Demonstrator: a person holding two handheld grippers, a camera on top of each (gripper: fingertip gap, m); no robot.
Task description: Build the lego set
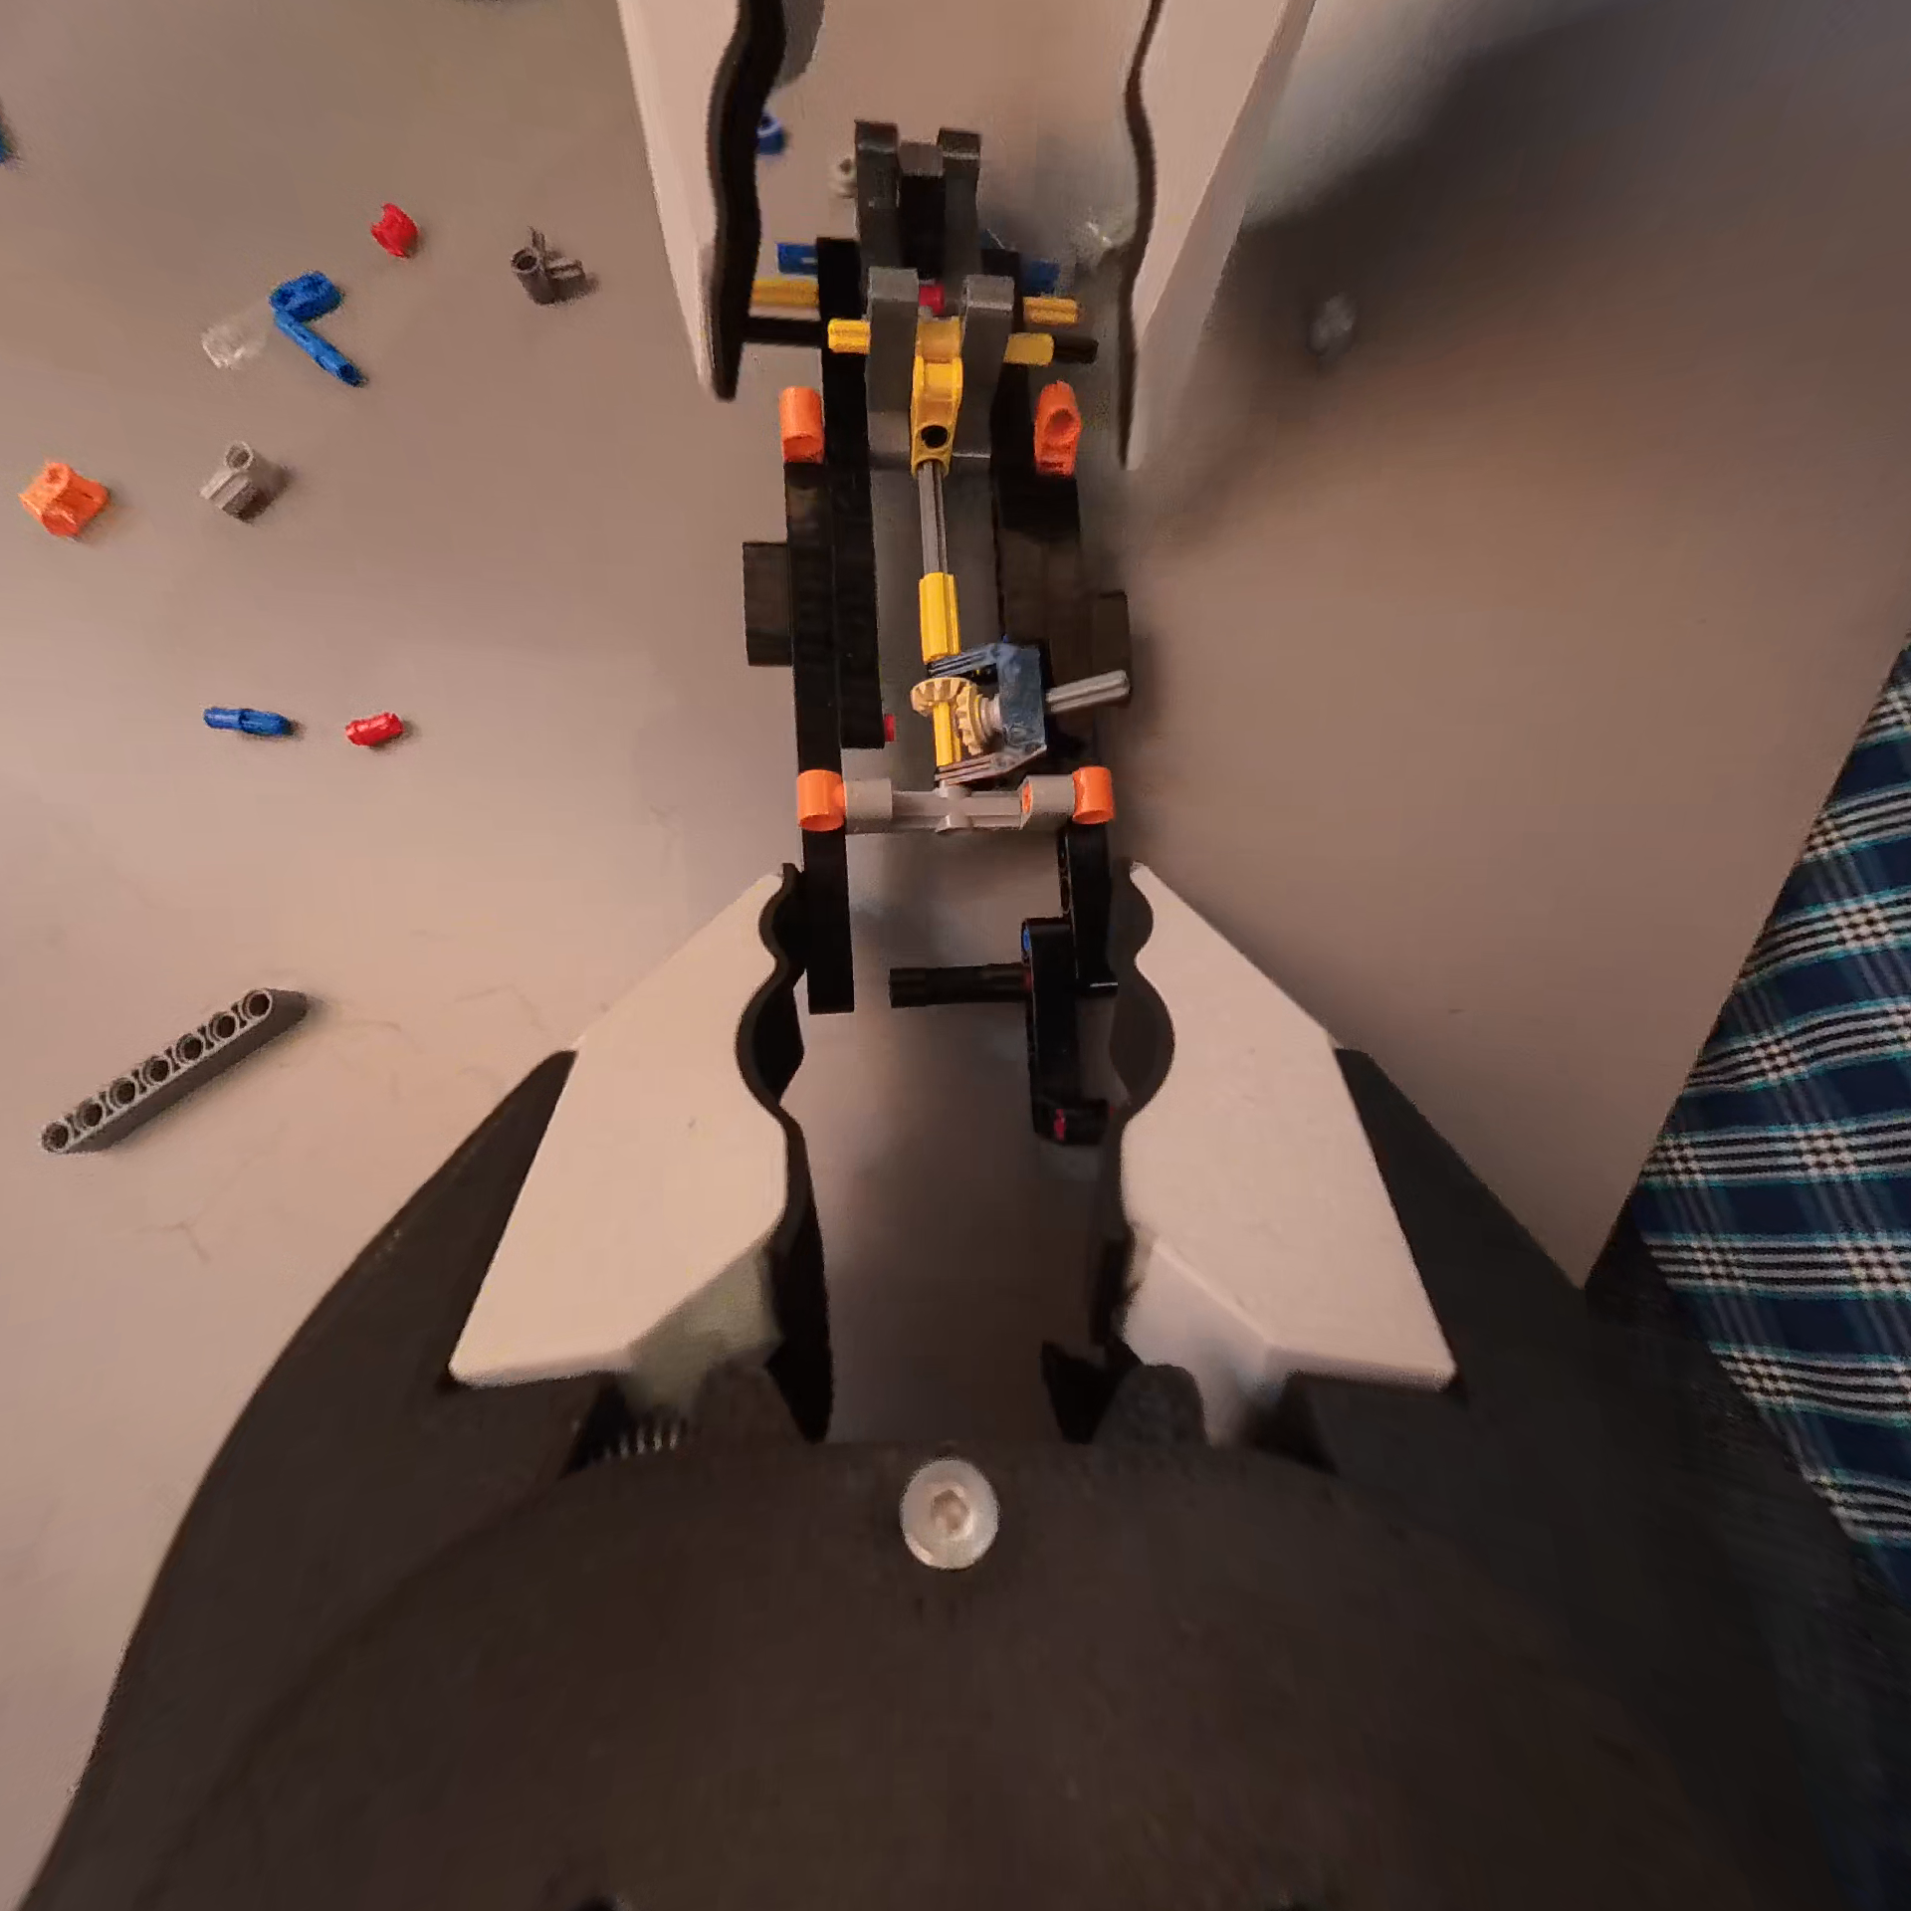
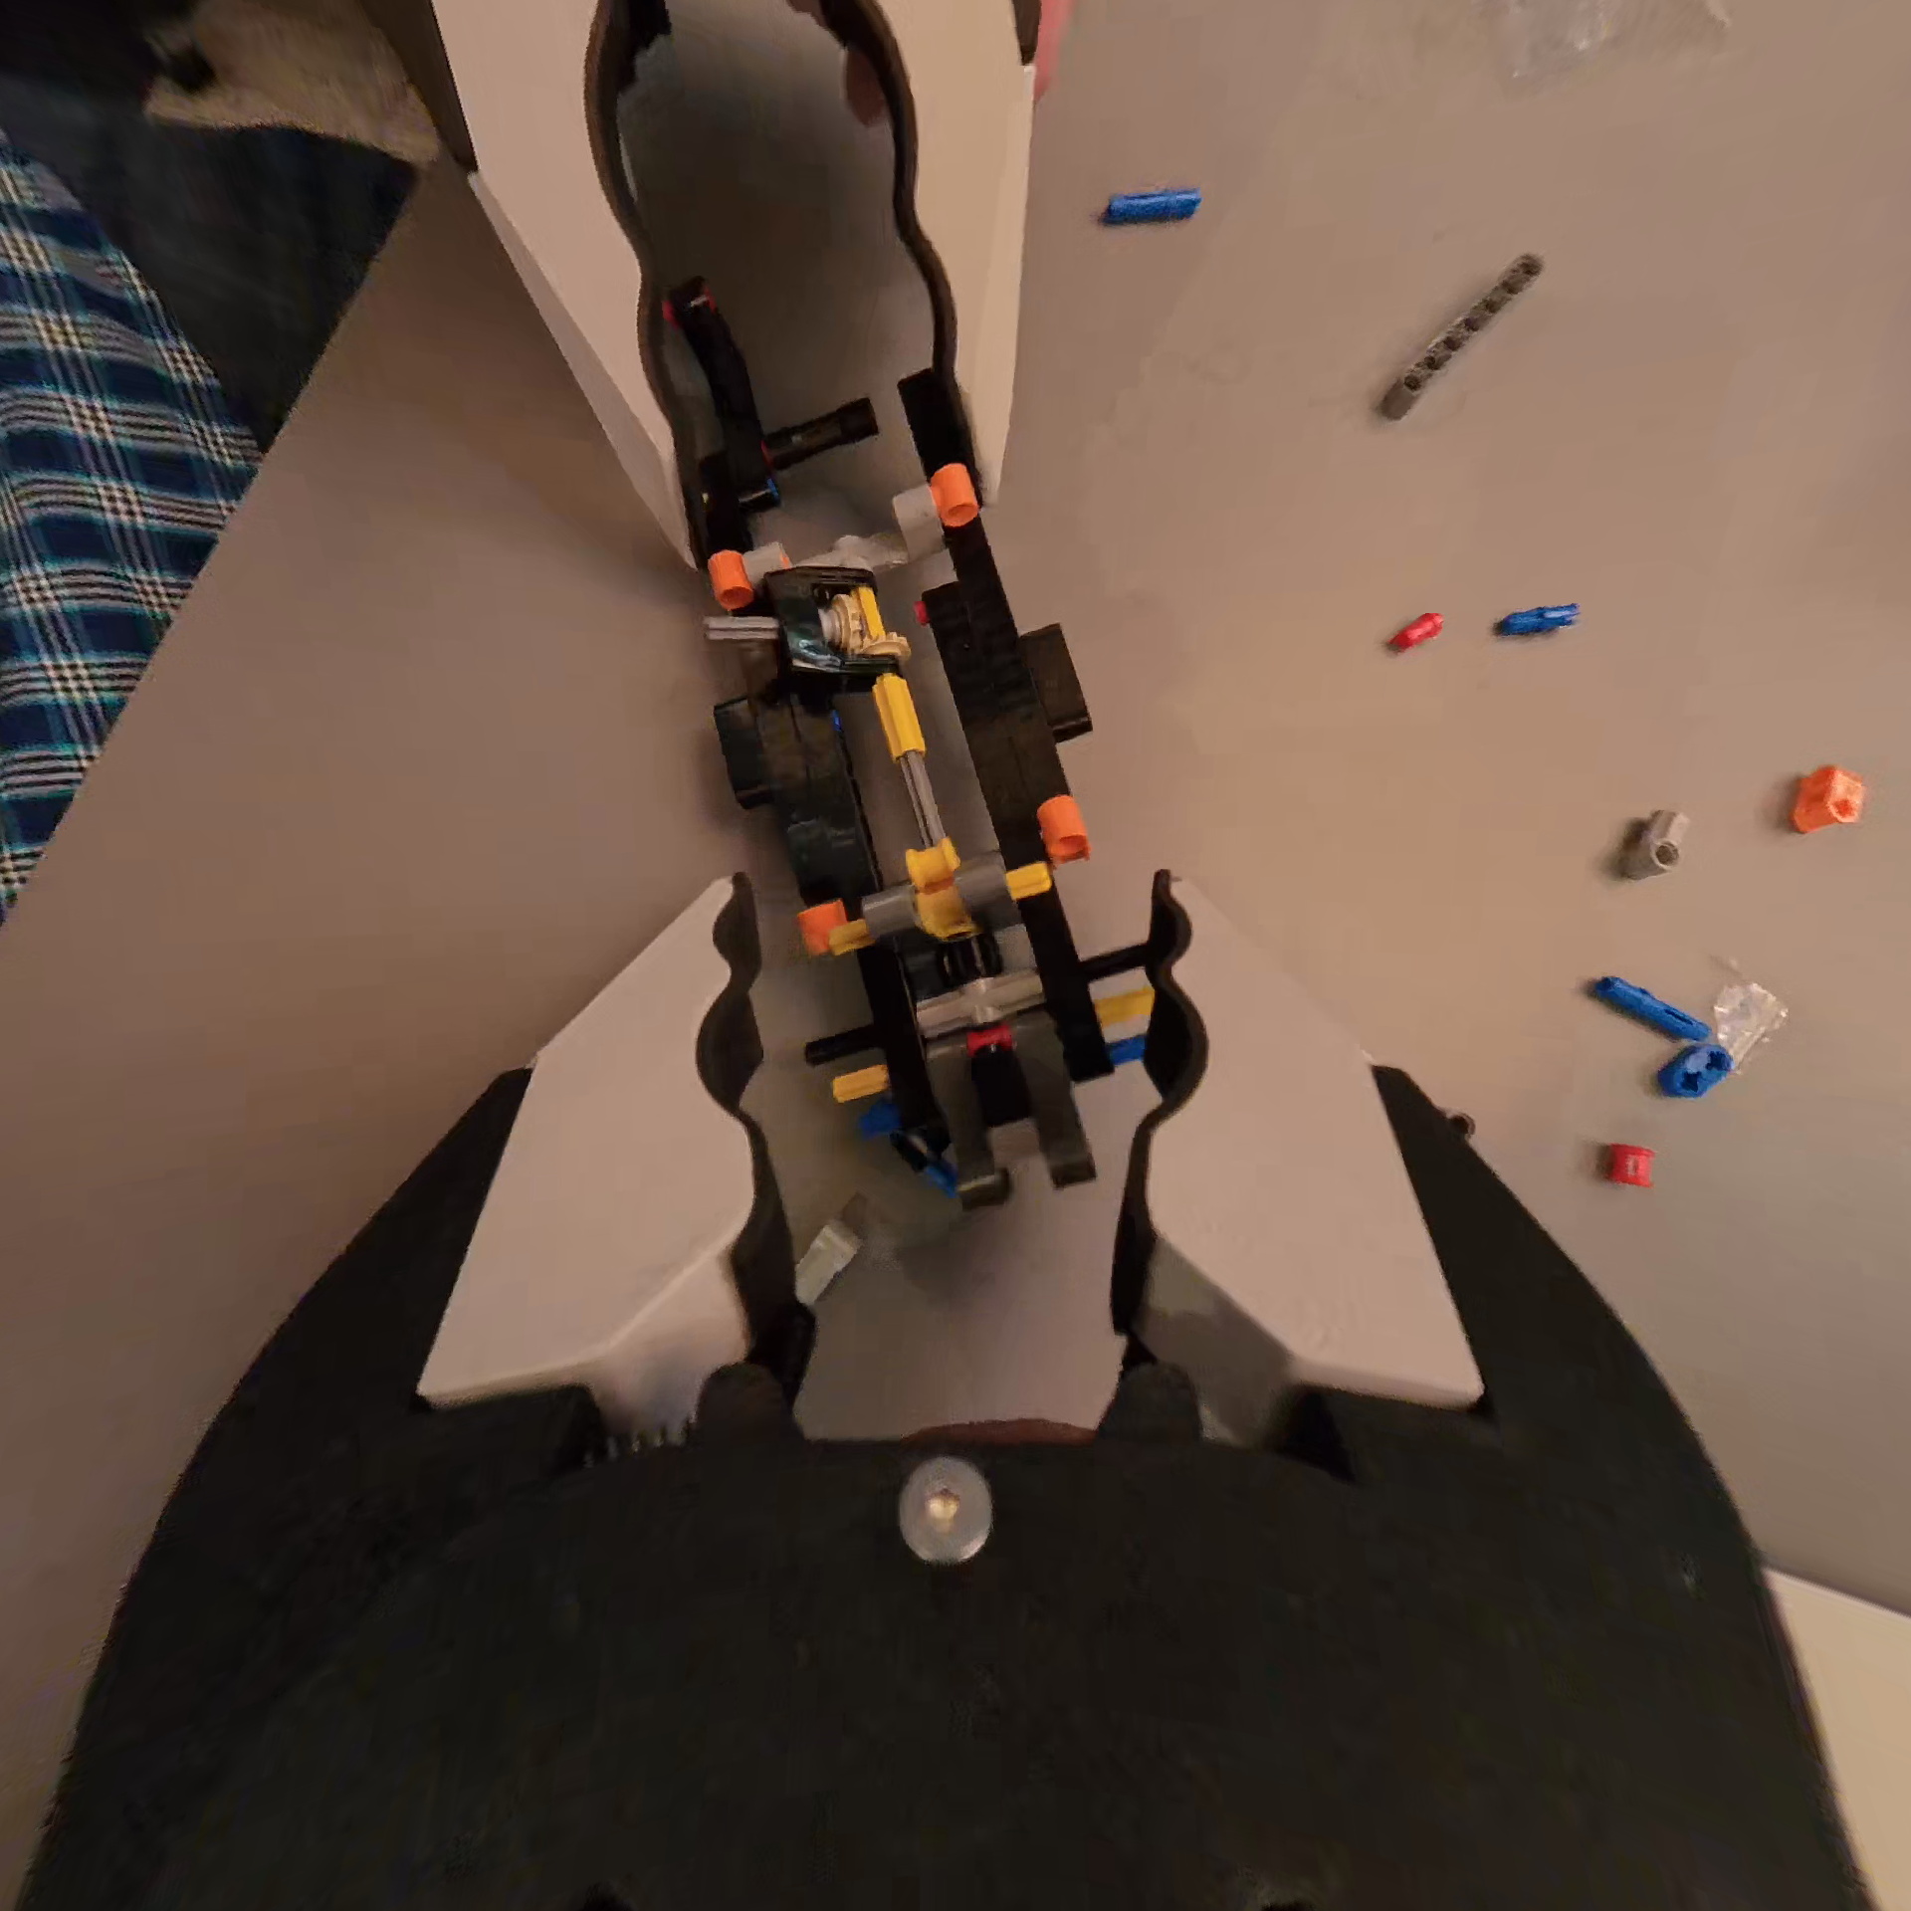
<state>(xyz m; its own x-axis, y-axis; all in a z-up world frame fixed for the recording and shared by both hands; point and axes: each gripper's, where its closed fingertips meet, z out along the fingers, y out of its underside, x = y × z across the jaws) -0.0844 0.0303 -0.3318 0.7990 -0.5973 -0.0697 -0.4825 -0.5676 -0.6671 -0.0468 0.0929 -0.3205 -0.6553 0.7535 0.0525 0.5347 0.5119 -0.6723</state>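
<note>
Glossy plastic chassis (image 1: 931, 579) (black beams), matt tabletop (image 1: 414, 879), checked cloth (image 1: 1799, 1138).

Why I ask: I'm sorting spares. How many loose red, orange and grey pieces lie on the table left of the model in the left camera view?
Red pieces: 2
Orange piece: 1
Grey pieces: 3
Total: 6
</note>
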